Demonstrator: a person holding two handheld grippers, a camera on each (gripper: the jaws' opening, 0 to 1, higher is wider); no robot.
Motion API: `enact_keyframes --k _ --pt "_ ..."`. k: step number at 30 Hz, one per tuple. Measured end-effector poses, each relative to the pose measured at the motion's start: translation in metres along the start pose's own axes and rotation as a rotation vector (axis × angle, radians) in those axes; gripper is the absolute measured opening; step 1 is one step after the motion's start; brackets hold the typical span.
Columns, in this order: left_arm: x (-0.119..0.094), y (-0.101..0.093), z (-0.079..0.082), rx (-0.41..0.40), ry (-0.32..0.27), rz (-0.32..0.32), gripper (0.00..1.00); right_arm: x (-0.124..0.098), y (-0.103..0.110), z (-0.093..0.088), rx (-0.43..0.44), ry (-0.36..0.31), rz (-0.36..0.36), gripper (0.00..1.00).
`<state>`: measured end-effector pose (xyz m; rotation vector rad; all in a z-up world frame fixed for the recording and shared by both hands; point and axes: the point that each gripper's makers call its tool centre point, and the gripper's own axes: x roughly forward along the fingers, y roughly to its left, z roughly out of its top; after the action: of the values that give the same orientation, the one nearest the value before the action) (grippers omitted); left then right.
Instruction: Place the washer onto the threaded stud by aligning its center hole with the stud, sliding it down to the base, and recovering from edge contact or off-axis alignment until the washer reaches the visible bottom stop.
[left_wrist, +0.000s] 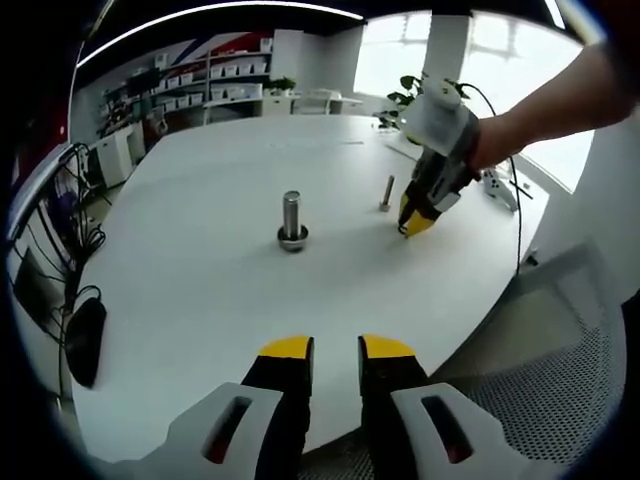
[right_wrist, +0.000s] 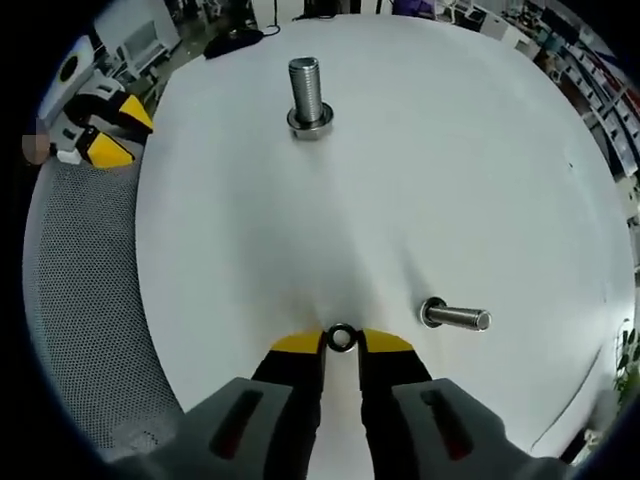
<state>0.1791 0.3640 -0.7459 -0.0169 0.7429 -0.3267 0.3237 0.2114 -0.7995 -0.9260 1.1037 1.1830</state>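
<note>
A thick threaded stud (left_wrist: 291, 216) (right_wrist: 309, 92) stands upright on the white table (left_wrist: 200, 290), with a wider metal ring around its foot. A small dark washer (right_wrist: 341, 337) sits between the yellow fingertips of my right gripper (right_wrist: 341, 342), whose jaws press on both of its sides just above the table. In the left gripper view that right gripper (left_wrist: 416, 222) comes down from a person's hand, tips at the table, to the right of the stud. My left gripper (left_wrist: 336, 350) hovers at the near table edge, jaws slightly apart and holding nothing.
A thinner bolt (left_wrist: 386, 192) (right_wrist: 455, 317) stands on its head just beside the right gripper. A grey mesh chair (left_wrist: 560, 380) (right_wrist: 80, 300) sits off the table edge. The left gripper (right_wrist: 105, 130) appears over that chair. Cables and a dark object (left_wrist: 85, 340) lie at the left.
</note>
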Motion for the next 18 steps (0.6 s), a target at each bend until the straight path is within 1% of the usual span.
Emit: enact_keyframes --k 2,8,14,18 --pt "-0.0002 -0.0004 0.0 0.001 0.0 -0.002 0.15 0.0001 0.0011 -0.002 -0.009 0.024 0.015 0.14" --pt "0.0004 0.0009 -0.0004 -0.002 0.001 0.003 0.15 0.0005 0.002 -0.0001 -0.016 0.052 -0.006 0.14" --pt "-0.0001 0.0013 -0.0002 -0.003 0.001 0.006 0.15 0.0 0.0029 -0.0013 -0.014 0.036 -0.041 0.14" --pt "0.0 0.0018 -0.0003 -0.003 0.0 0.008 0.15 -0.0006 0.0007 -0.0017 0.008 0.001 -0.042 0.13"
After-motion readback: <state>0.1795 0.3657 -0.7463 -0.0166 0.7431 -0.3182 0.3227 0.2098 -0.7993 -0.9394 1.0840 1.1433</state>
